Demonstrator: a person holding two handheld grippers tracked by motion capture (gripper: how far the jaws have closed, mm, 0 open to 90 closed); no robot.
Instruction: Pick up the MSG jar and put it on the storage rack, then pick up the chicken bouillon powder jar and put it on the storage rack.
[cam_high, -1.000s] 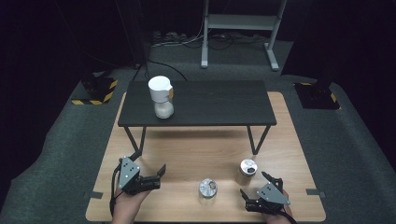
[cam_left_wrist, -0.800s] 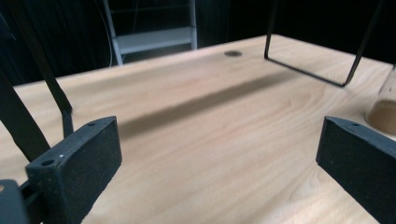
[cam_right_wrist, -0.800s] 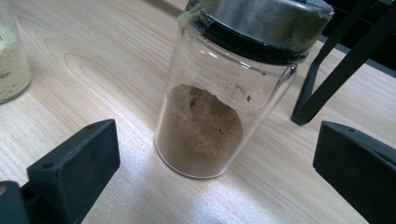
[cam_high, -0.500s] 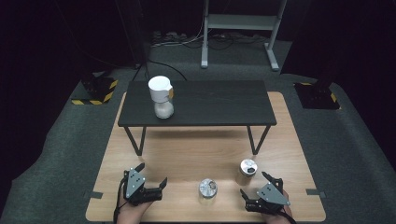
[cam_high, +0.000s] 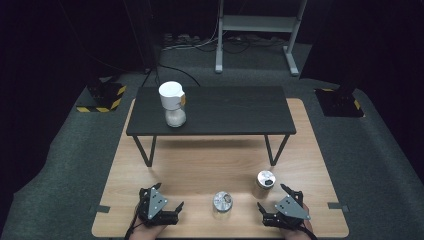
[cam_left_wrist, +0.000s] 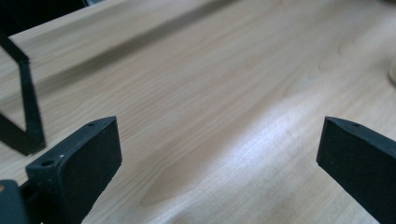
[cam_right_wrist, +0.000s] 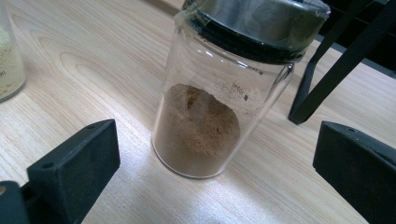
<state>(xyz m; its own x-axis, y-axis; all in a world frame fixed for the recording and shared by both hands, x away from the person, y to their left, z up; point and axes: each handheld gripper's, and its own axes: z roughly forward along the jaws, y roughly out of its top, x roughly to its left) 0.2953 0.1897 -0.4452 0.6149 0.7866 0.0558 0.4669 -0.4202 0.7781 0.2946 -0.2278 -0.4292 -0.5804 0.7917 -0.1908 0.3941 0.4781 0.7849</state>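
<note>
Two small glass jars with metal lids stand on the wooden board: one in the middle near the front, one further right. My right gripper is open just in front of the right jar. In the right gripper view that jar holds brown powder and stands ahead of the gripper, between the lines of the wide-apart jaws and untouched. My left gripper is open at the front left, over bare wood, with nothing between its jaws. A white-topped jar stands on the low black table.
The black table's legs rest on the board behind the jars; one leg rises right of the brown-powder jar. A jar of pale powder shows at the left edge of the right gripper view. Dark carpet surrounds the board.
My left gripper has slid toward the board's near edge and a little to the right. The right gripper and the jars have stayed where they were.
</note>
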